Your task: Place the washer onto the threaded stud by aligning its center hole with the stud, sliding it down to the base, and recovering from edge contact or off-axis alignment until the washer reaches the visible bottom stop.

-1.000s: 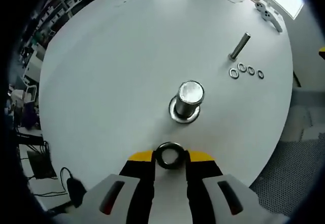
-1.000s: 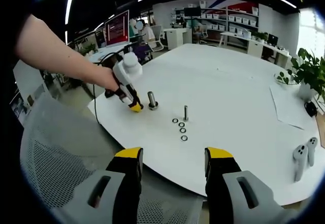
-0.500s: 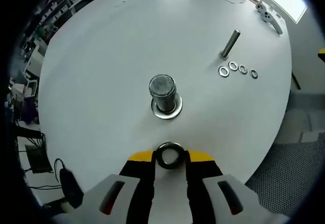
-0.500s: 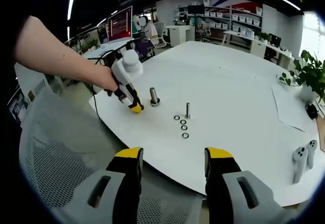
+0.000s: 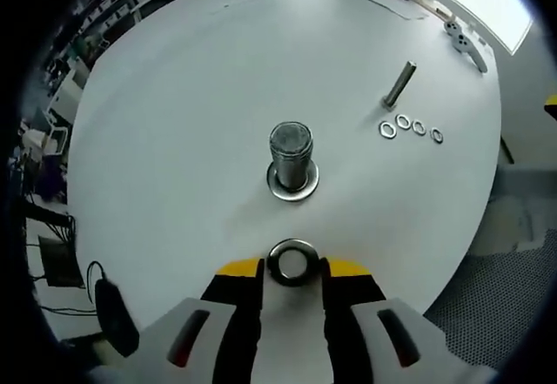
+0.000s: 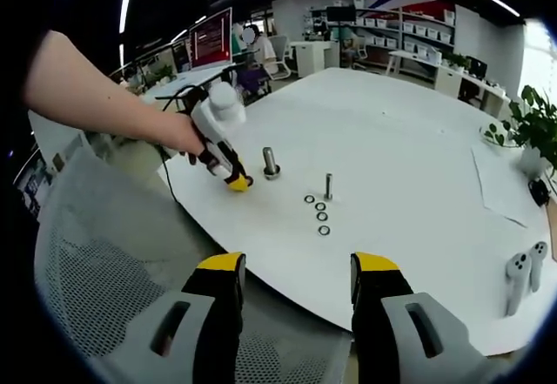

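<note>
In the left gripper view my left gripper [image 5: 292, 269] is shut on a large steel washer [image 5: 292, 261], held flat between its yellow tips. Just beyond it a thick threaded stud [image 5: 291, 153] stands upright on the white round table [image 5: 191, 97], with a ring [image 5: 292, 184] at its base. The washer is short of the stud, apart from it. The right gripper view has the left gripper [image 6: 235, 180] held by a hand, next to the stud [image 6: 271, 163]. My right gripper [image 6: 296, 271] is open and empty, off the table's near edge.
A thinner bolt [image 5: 399, 84] stands farther off with several small washers [image 5: 411, 128] in a row beside it. White game controllers [image 5: 465, 36] lie near the far edge. A mesh chair [image 6: 104, 262] sits under my right gripper. A potted plant [image 6: 531, 123] and paper lie at the right.
The left gripper view has shifted, so the stud now sits straight ahead of the held washer and slightly nearer. The right gripper's view drifted a little; its jaws stay open.
</note>
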Available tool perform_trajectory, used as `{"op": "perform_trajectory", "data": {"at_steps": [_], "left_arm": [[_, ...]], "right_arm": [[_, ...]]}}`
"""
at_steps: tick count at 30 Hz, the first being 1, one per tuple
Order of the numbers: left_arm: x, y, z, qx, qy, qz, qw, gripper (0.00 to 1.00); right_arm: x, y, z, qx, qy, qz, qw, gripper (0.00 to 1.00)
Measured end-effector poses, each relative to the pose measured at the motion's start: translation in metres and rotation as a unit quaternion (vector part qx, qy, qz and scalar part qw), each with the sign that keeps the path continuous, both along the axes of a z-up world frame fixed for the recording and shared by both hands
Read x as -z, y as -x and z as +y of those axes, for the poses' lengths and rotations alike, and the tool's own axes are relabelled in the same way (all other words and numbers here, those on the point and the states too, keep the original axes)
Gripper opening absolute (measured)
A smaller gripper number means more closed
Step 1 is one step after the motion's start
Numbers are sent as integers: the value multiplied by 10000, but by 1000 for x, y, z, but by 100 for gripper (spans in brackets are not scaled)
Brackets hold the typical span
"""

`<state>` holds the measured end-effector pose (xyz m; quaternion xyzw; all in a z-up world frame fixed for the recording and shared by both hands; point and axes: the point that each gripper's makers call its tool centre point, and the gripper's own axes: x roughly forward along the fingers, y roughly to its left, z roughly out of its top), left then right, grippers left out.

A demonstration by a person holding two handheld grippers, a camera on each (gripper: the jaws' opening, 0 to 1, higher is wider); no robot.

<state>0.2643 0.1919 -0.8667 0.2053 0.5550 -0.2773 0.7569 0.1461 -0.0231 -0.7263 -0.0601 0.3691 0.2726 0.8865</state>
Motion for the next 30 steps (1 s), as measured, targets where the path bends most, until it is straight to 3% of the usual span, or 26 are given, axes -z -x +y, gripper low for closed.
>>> {"op": "perform_trajectory", "data": {"at_steps": [8, 20, 30], "left_arm": [[0, 1, -1, 47, -36, 25, 10000, 27], [1, 4, -7, 392, -459, 449, 9972, 22], [0, 4, -4, 396, -249, 358, 9983, 21]], "right_arm": [[-3, -1, 1, 32, -52, -67, 10000, 51], [0, 1, 2, -28, 3, 6, 10000, 51], [1, 2, 2, -61, 28, 41, 10000, 51]]}}
